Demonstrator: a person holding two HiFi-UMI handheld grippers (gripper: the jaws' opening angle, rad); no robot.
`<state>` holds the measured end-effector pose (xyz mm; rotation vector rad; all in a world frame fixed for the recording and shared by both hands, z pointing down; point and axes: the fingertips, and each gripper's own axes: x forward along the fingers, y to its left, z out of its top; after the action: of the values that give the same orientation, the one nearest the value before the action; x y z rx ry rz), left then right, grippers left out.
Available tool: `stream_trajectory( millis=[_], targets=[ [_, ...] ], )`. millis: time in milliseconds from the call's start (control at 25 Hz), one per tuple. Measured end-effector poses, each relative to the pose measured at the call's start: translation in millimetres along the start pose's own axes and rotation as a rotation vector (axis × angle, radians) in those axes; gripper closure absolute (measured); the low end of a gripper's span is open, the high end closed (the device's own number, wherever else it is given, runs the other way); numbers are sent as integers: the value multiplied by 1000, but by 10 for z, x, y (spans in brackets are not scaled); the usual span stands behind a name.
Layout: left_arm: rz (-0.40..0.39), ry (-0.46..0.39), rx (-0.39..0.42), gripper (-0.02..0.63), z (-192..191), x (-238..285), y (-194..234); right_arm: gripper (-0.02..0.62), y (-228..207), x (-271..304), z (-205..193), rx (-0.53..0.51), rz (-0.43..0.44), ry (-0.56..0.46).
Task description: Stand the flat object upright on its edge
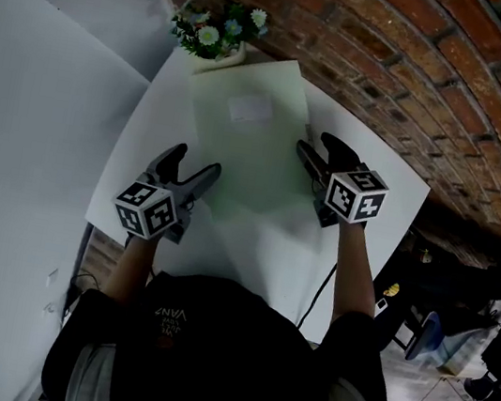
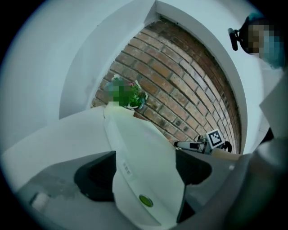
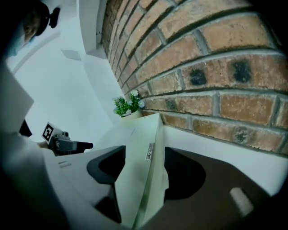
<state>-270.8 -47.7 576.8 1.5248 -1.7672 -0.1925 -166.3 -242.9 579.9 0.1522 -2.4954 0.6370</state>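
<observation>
A pale green flat board (image 1: 250, 147) with a white label rests on the white table (image 1: 142, 167), broad face up toward the head view; flat or tilted, I cannot tell. Its far end reaches the flower pot (image 1: 216, 35). My left gripper (image 1: 191, 166) is at its near left corner, jaws spread wide. In the left gripper view the board (image 2: 144, 152) runs between the jaws of that gripper (image 2: 144, 175). My right gripper (image 1: 321, 148) is at the board's right edge, also open. There the board's edge (image 3: 139, 170) stands between the spread jaws of that gripper (image 3: 146, 173) with dark gaps beside it.
A brick wall (image 1: 396, 67) runs close behind the table's far and right sides. White panels (image 1: 37, 111) stand to the left. A black cable (image 1: 318, 297) hangs off the near table edge. Clutter lies on the floor at the right (image 1: 436, 340).
</observation>
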Motion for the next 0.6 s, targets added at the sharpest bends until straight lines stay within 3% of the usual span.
stream_trajectory(
  millis=[280,600],
  targets=[
    [-38,78,-104,172,-118,121,54,248,20,176,-182,49,75,107],
    [-46,116,-120,172,-195,214,92,242,39,257,-238,91,132,155]
  ],
)
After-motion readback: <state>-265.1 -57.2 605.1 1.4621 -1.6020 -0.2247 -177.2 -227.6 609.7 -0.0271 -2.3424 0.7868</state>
